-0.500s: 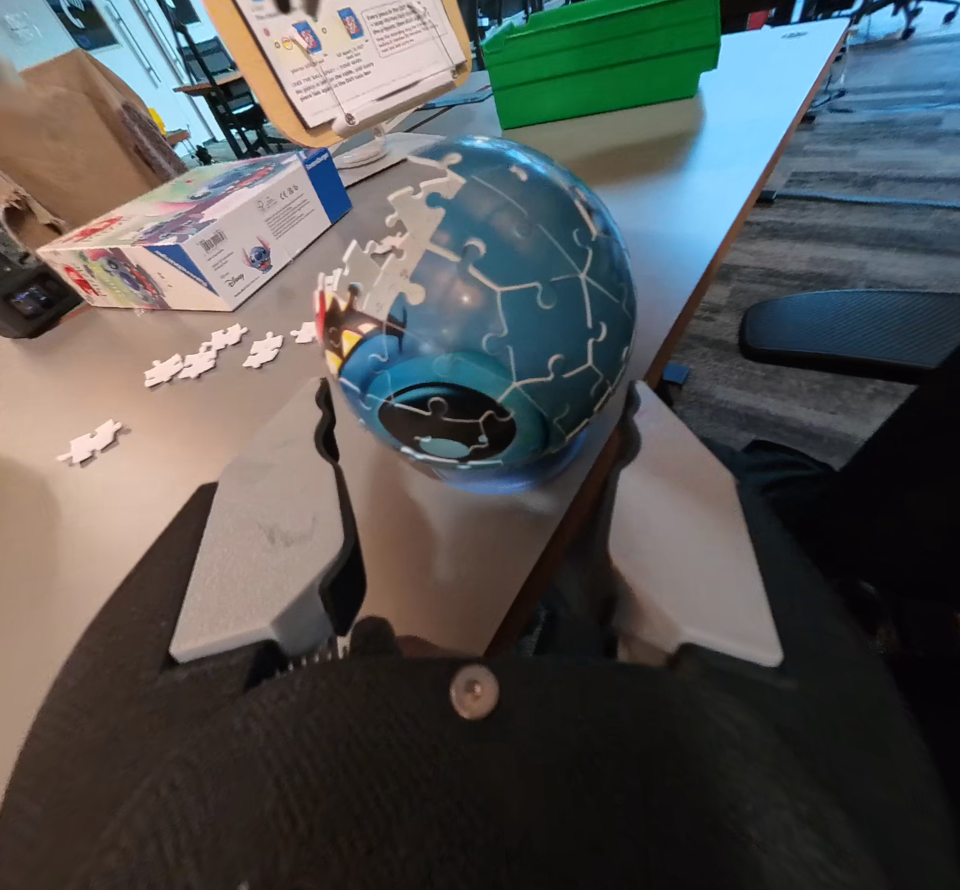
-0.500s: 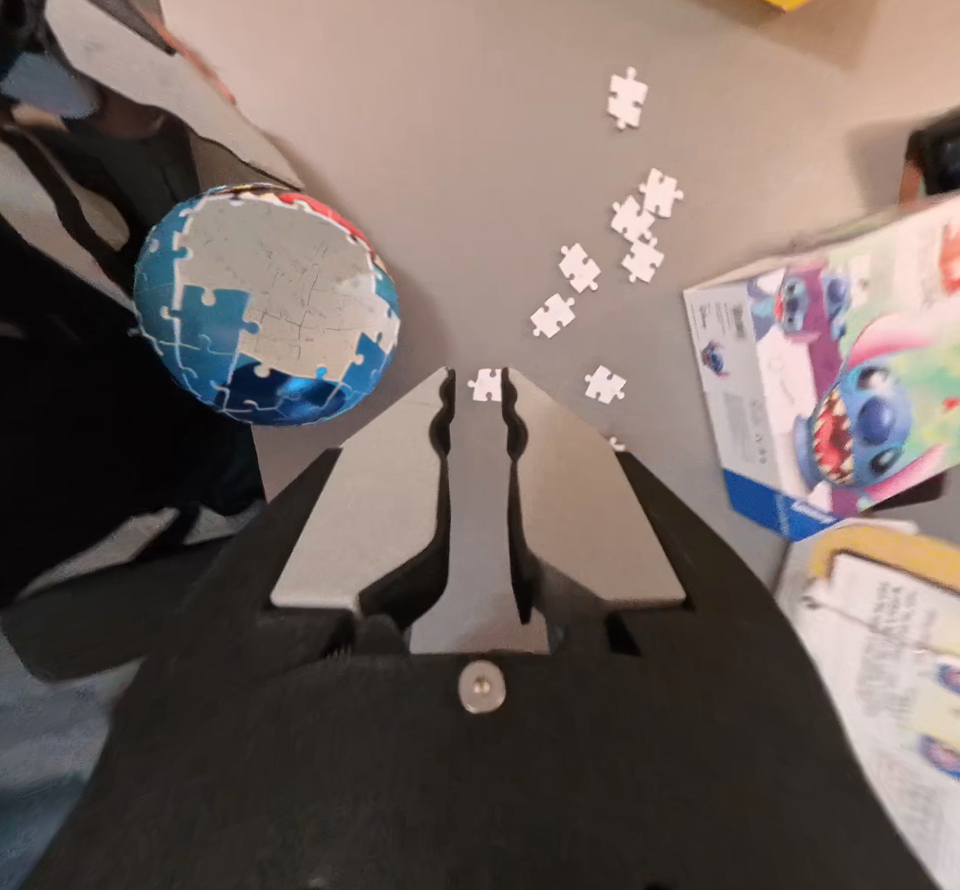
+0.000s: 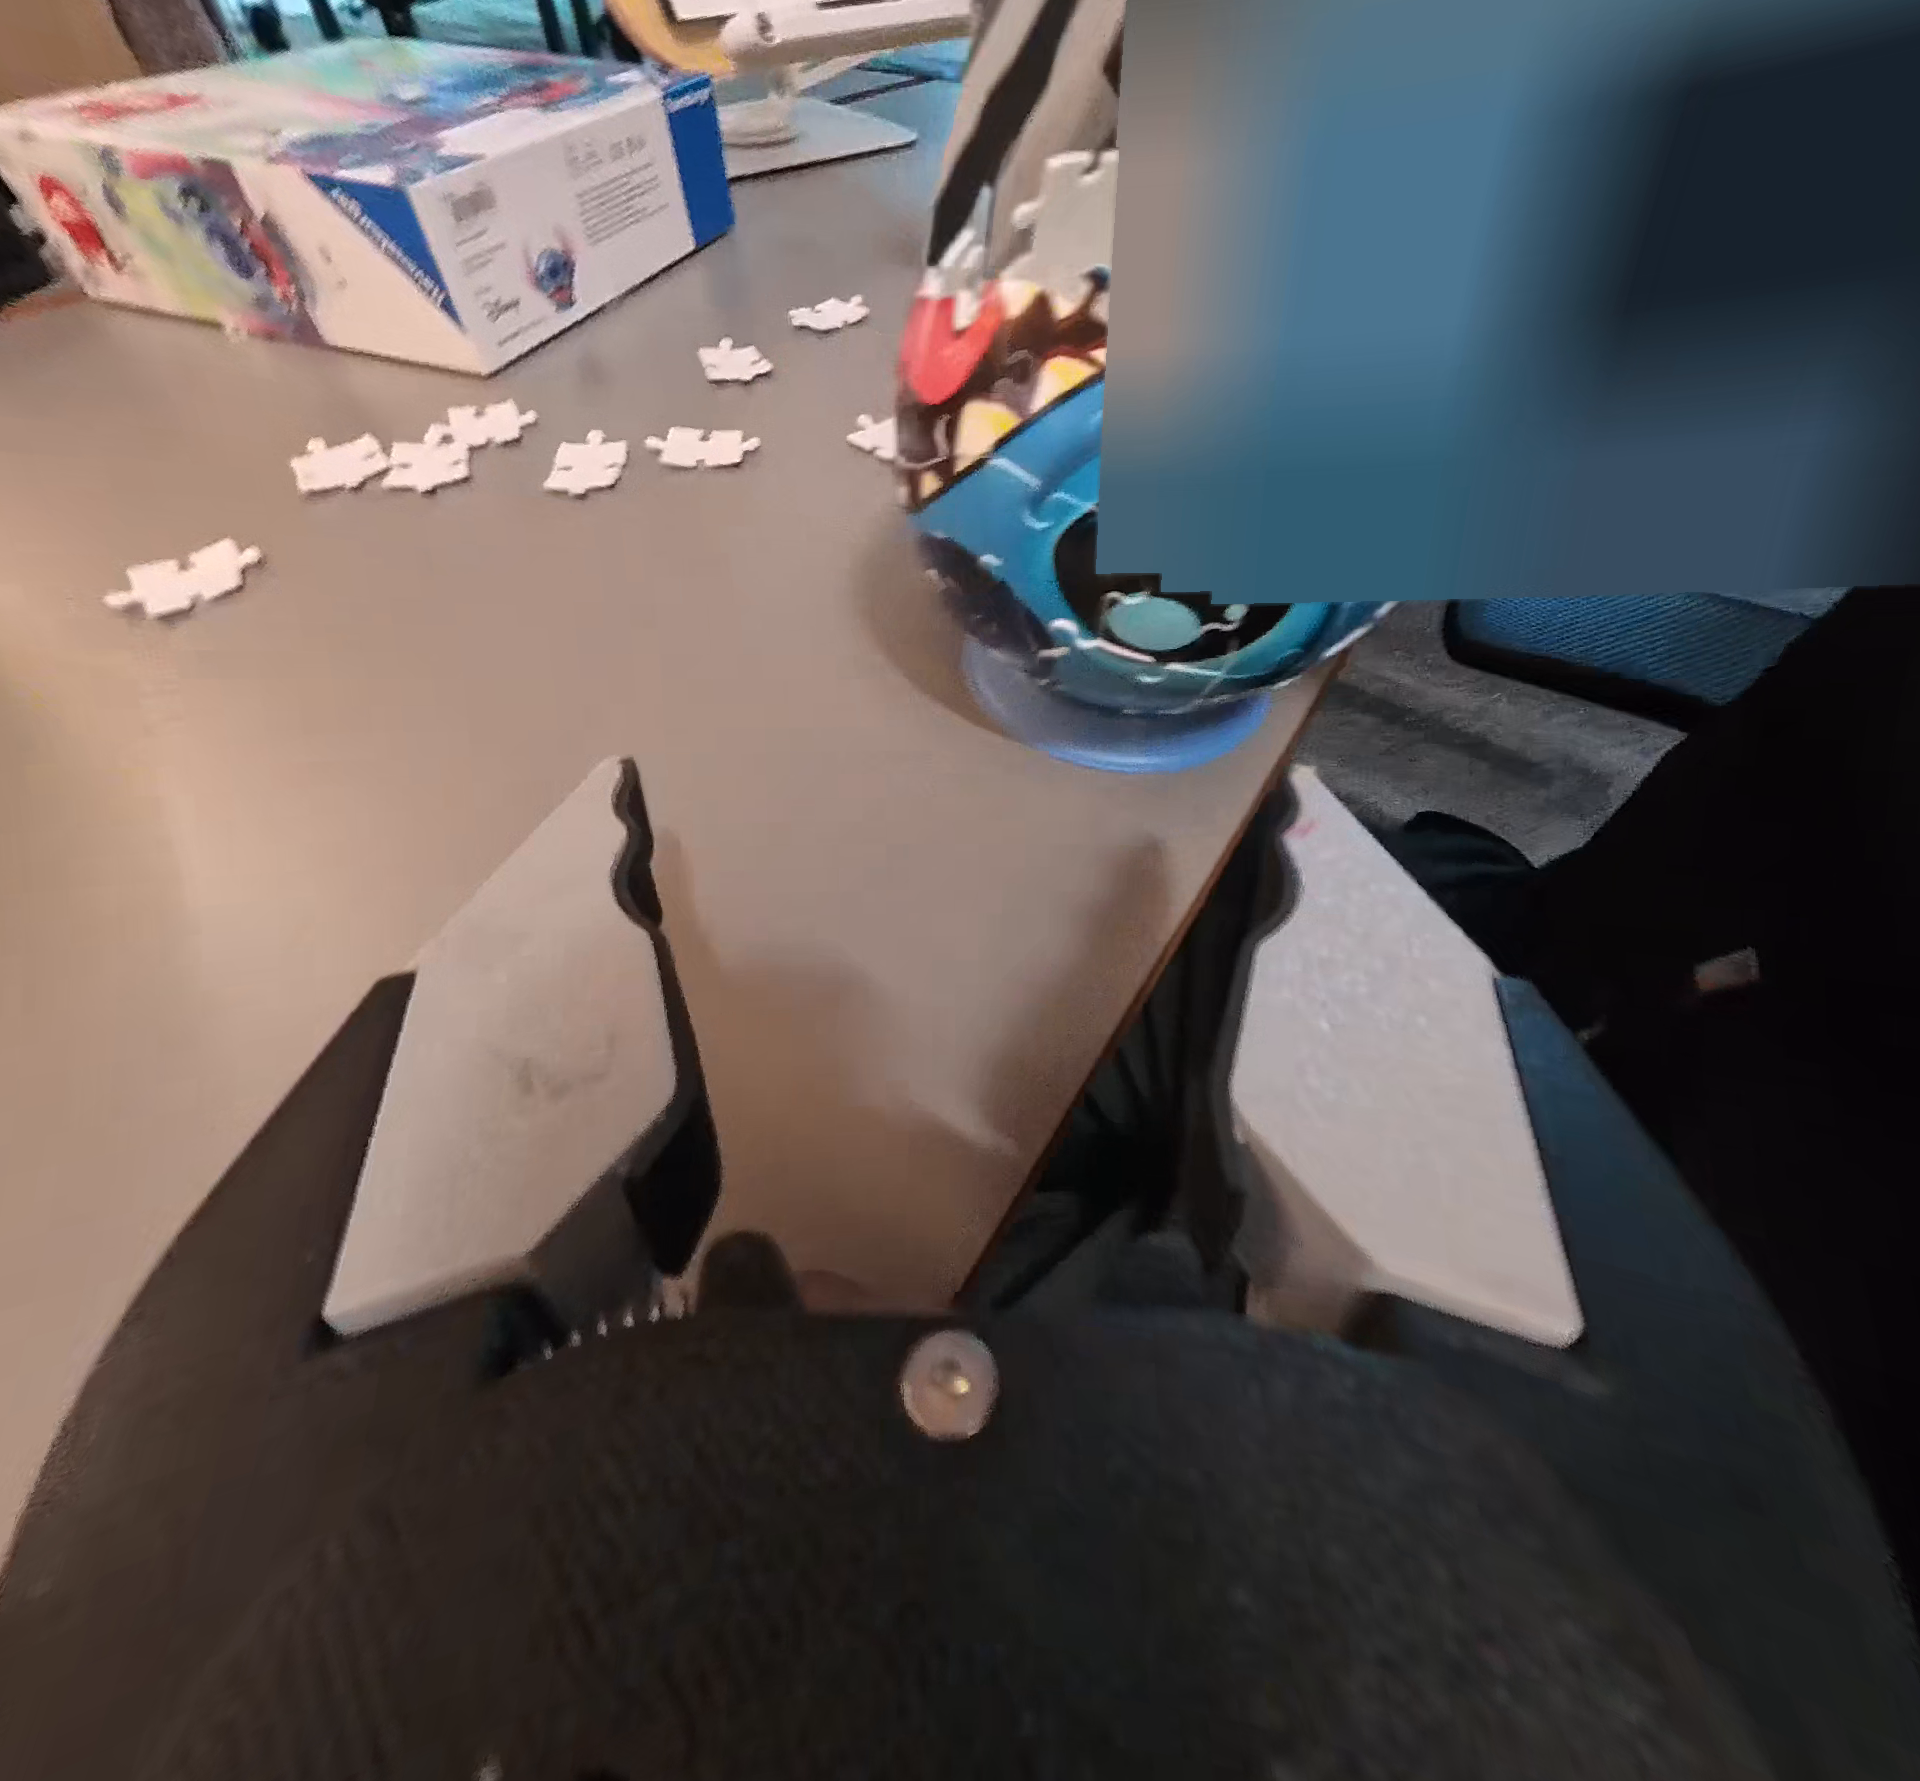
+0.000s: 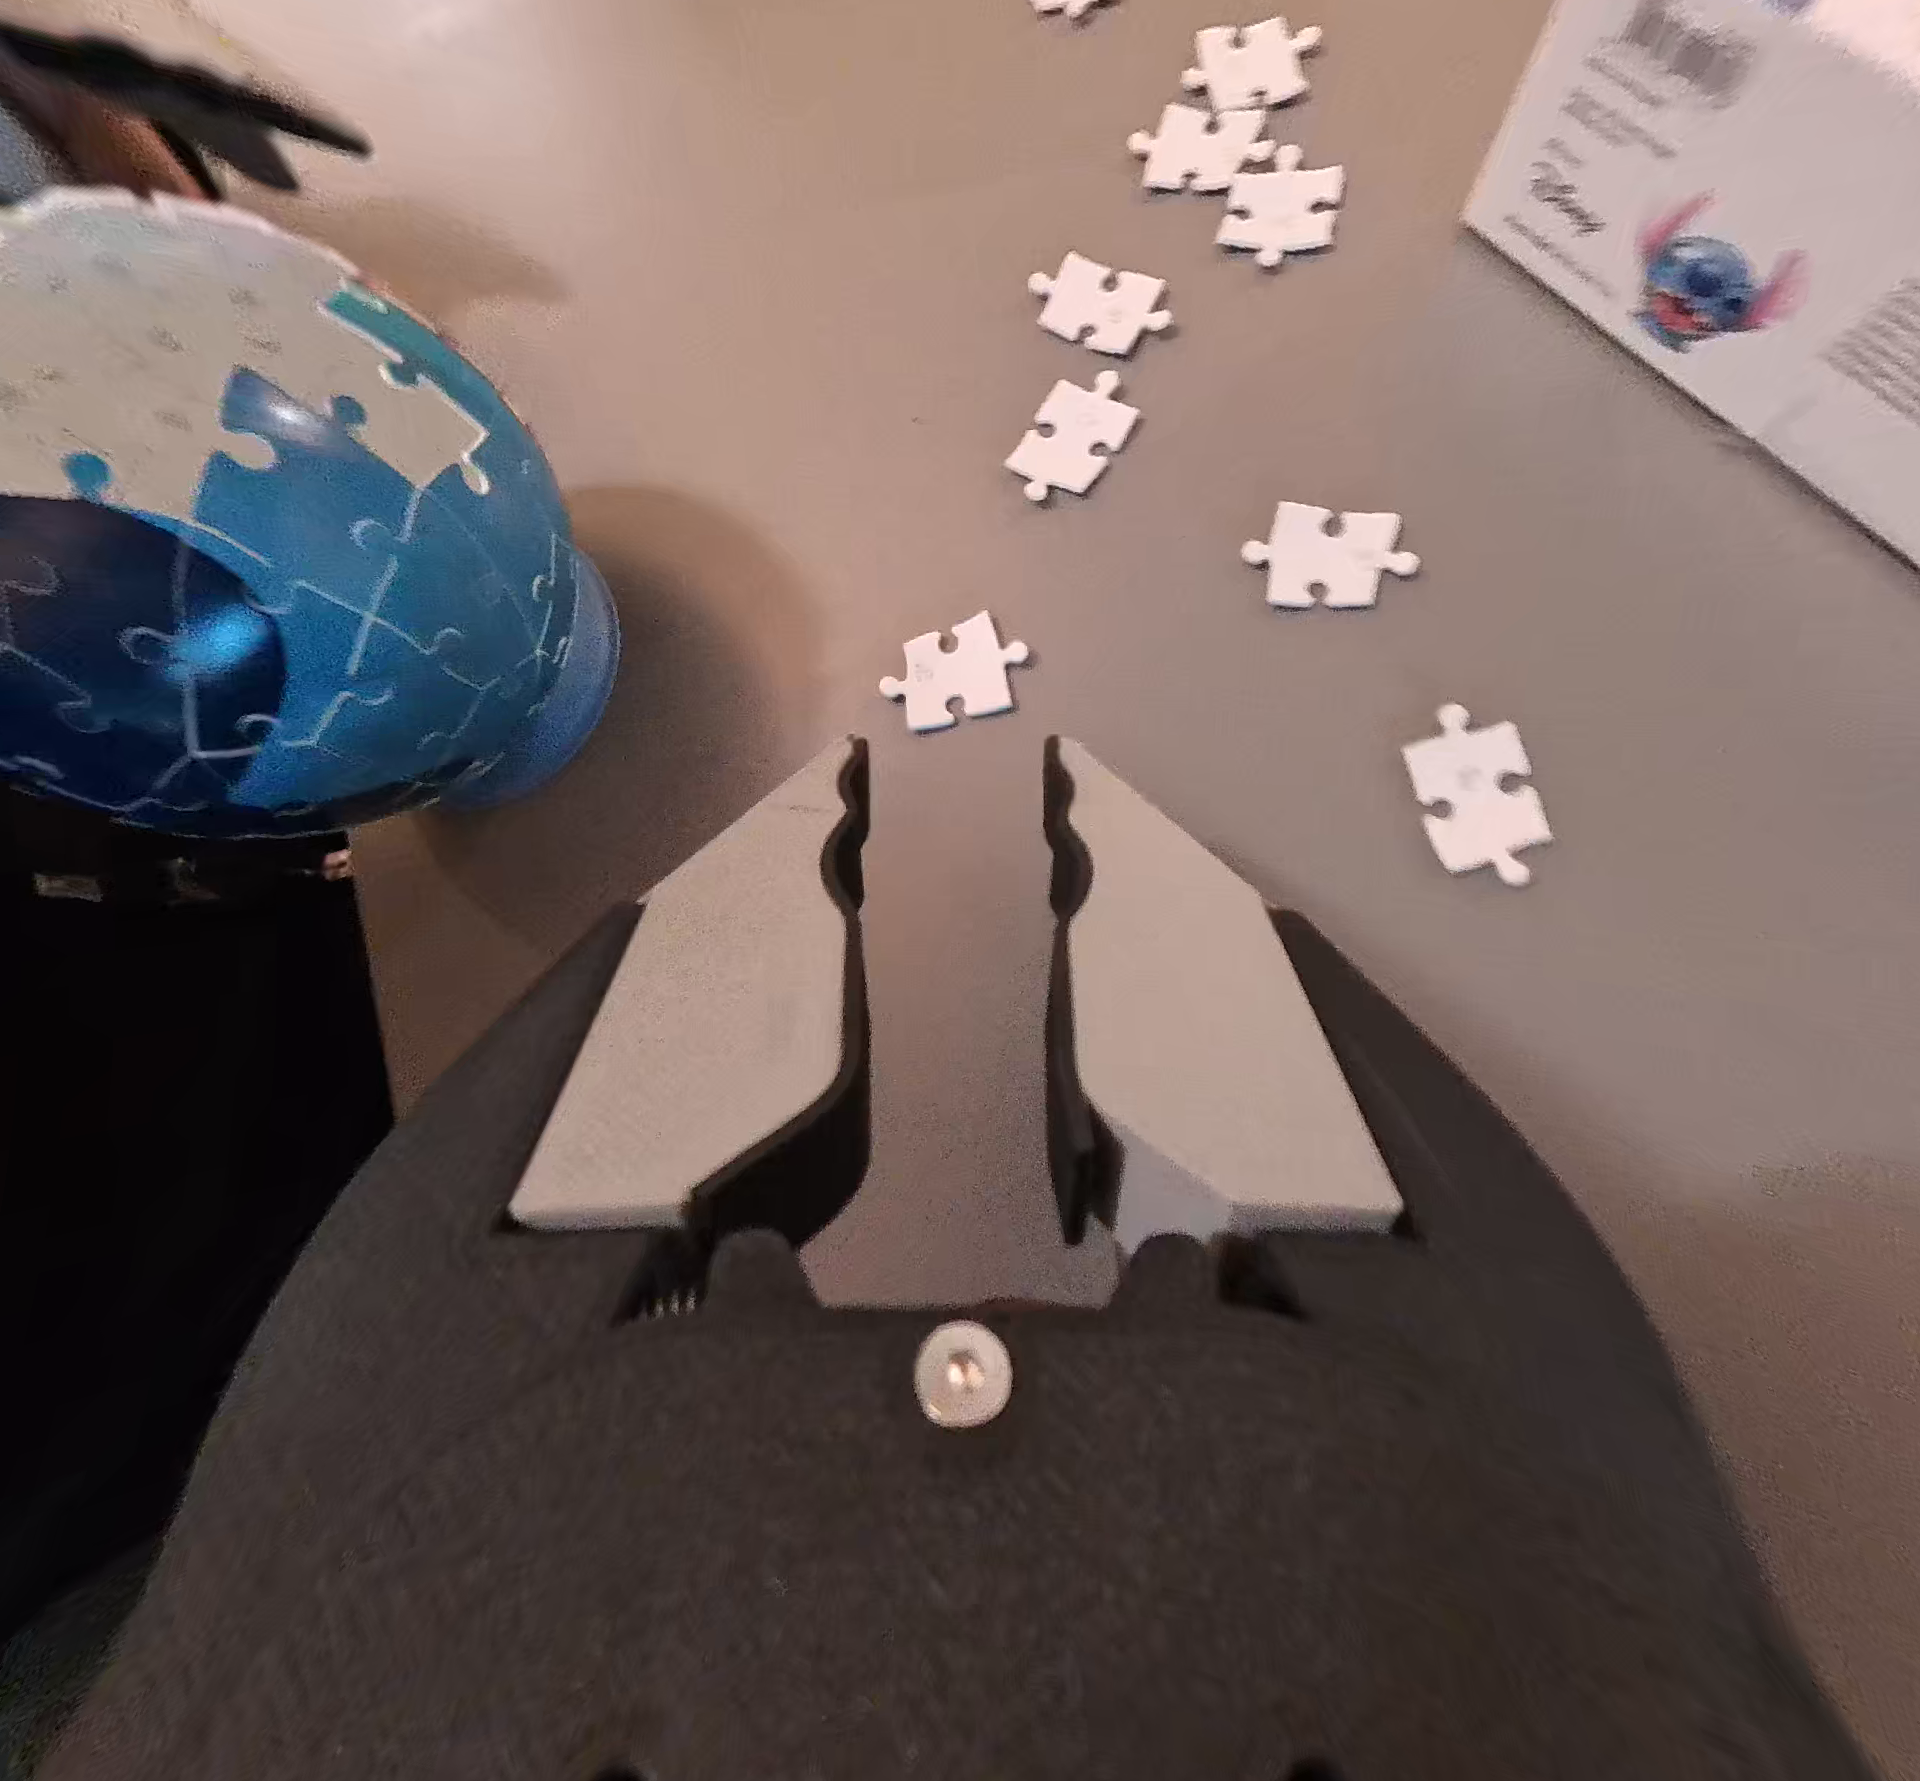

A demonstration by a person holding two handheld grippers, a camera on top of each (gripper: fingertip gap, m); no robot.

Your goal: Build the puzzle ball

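Grey surface [image 4: 727,225] held loose pcs; right gripper [image 4: 951,744], fingers apart, empty, neared flat piece [image 4: 954,671], could skid. Left gripper [image 3: 951,786] released; ball [image 4: 260,588] near edge.

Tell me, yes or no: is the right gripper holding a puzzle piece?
No. The right gripper is open and empty, with the nearest puzzle piece lying flat on the table just beyond its fingertips.

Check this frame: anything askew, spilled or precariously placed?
The puzzle ball sits on its blue stand right at the table edge, which looks precarious. Loose white pieces lie scattered face down, as expected mid-build. Both grippers are open and empty.
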